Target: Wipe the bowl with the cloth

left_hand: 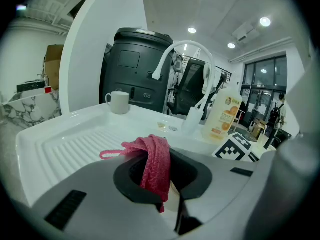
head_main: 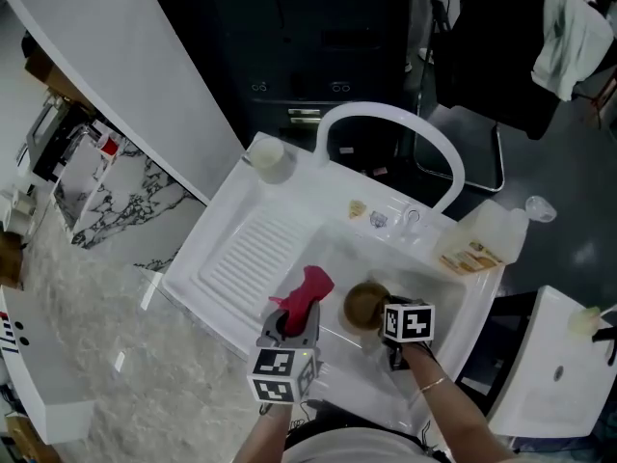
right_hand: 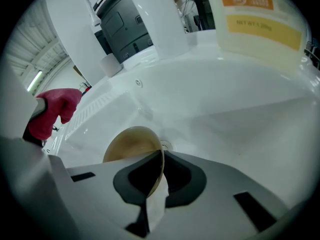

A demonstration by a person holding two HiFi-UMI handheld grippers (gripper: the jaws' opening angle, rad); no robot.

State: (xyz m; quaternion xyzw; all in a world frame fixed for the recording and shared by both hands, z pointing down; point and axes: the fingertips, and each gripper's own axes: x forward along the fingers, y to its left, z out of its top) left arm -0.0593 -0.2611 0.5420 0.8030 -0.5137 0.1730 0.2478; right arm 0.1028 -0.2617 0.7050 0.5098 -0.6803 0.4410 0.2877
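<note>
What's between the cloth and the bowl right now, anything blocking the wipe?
Nothing visible. The left gripper is shut on the pink cloth, the right gripper is shut on the rim of the bowl in the sink. Only bare basin shows between cloth and bowl.

a white sink unit [head_main: 224, 222] sits in a pale marbled counter [head_main: 87, 307] that spreads to its left and near side. the unit's left half is a ribbed drainboard [head_main: 246, 257]; its right half is a deep basin [head_main: 439, 292]. a white mug [head_main: 268, 155] stands upright on the far left corner of the drainboard. a tall white arched tap [head_main: 386, 122] rises from the far rim, with a few small bits [head_main: 359, 208] lying on the ledge just beside its base. a pale detergent bottle [head_main: 482, 242] with an orange label stands on the far right rim. a tan bowl [head_main: 364, 305] is tilted low in the basin near the drain.
</note>
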